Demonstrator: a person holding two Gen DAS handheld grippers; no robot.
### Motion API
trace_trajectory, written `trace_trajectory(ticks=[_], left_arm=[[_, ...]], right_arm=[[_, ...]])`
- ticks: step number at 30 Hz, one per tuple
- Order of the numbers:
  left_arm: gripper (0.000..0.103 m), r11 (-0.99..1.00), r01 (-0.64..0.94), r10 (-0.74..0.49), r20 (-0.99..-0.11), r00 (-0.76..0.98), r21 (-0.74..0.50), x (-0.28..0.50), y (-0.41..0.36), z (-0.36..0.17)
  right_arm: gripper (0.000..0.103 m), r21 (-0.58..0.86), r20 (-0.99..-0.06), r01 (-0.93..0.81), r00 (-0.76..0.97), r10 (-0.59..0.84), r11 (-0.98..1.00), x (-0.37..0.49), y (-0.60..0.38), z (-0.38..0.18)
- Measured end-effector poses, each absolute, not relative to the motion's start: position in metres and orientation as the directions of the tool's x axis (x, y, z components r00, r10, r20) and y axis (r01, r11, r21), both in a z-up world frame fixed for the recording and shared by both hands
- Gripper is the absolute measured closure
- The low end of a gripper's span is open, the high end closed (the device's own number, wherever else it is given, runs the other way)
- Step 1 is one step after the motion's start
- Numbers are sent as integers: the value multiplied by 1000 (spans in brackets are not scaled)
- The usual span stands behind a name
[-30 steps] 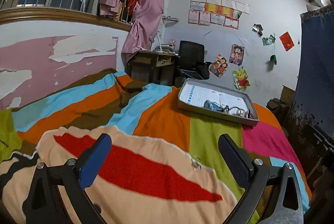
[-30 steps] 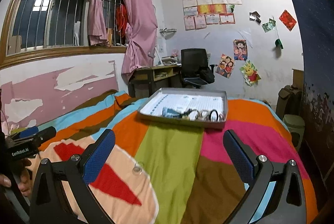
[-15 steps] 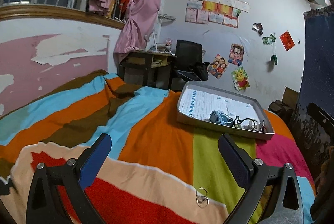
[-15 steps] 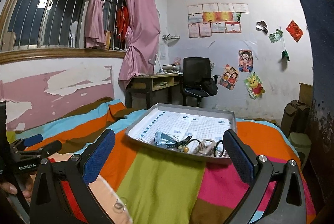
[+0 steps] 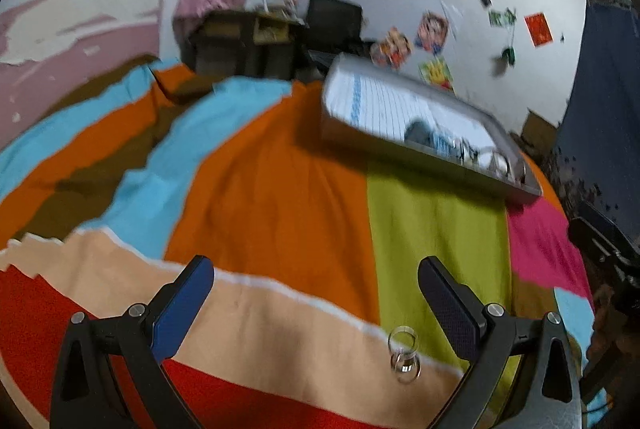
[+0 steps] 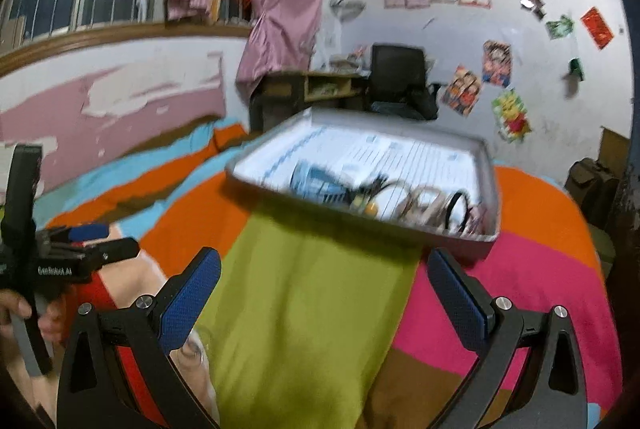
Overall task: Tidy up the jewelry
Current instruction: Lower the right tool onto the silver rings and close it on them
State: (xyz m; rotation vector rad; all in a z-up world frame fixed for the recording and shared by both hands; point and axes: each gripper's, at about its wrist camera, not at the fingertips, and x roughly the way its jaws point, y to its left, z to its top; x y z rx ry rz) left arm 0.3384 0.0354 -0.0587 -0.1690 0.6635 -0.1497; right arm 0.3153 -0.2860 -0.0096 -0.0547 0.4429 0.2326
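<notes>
Fingers of the left gripper [image 5: 316,269] and right gripper [image 6: 324,261] are spread, empty, above the striped multicoloured bedspread [image 5: 280,189]; small clear ring [image 5: 404,349] lies beneath; grey rectangular tray [image 6: 492,197] holds jewelry.

Both views motion-blurred. Jewelry pile [image 6: 400,195] in the tray [image 6: 360,225] is smeared, pieces can't be told apart; in the left wrist view the tray's near wall hides most of it. Clear ring [image 6: 192,347] partly behind the right gripper's finger [image 6: 188,297]. Wall posters [image 5: 434,29] unreadable.
</notes>
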Motion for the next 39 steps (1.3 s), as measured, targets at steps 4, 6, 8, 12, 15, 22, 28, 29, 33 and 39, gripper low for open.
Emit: trace_trajectory(ticks=[4, 6, 8, 12, 15, 22, 28, 29, 33, 39], left_arm=[[0, 973, 92, -211, -649, 731, -212, 341, 38, -74], [0, 974, 88, -209, -664, 718, -211, 340, 39, -79], [0, 975, 92, -207, -681, 703, -202, 339, 39, -85], [0, 979, 109, -199, -711, 675, -170, 342, 36, -92], [0, 980, 129, -200, -726, 658, -153, 343, 33, -95], [8, 978, 168, -201, -755, 624, -121, 345, 29, -101], [26, 974, 195, -213, -772, 599, -117, 345, 28, -105], [29, 972, 202, -218, -773, 595, -118, 345, 27, -105], [43, 965, 230, -242, -775, 584, -127, 344, 26, -106], [56, 952, 265, -281, -771, 571, -151, 340, 21, -104]], right_arm=[[1, -6, -499, -282, 832, 242, 959, 322, -279, -29], [1, -2, -525, -300, 812, 255, 954, 323, -275, -36], [1, 4, -552, -325, 788, 273, 946, 324, -269, -44], [1, 15, -607, -377, 732, 308, 926, 325, -257, -58], [2, 12, -630, -407, 707, 322, 914, 325, -250, -65], [14, -1, -672, -485, 648, 359, 875, 321, -232, -75], [42, 16, -704, -525, 598, 382, 851, 320, -222, -84], [49, 19, -706, -528, 594, 385, 849, 320, -221, -85], [61, 46, -715, -548, 566, 411, 835, 322, -217, -90], [73, 77, -729, -571, 527, 437, 817, 323, -207, -99]])
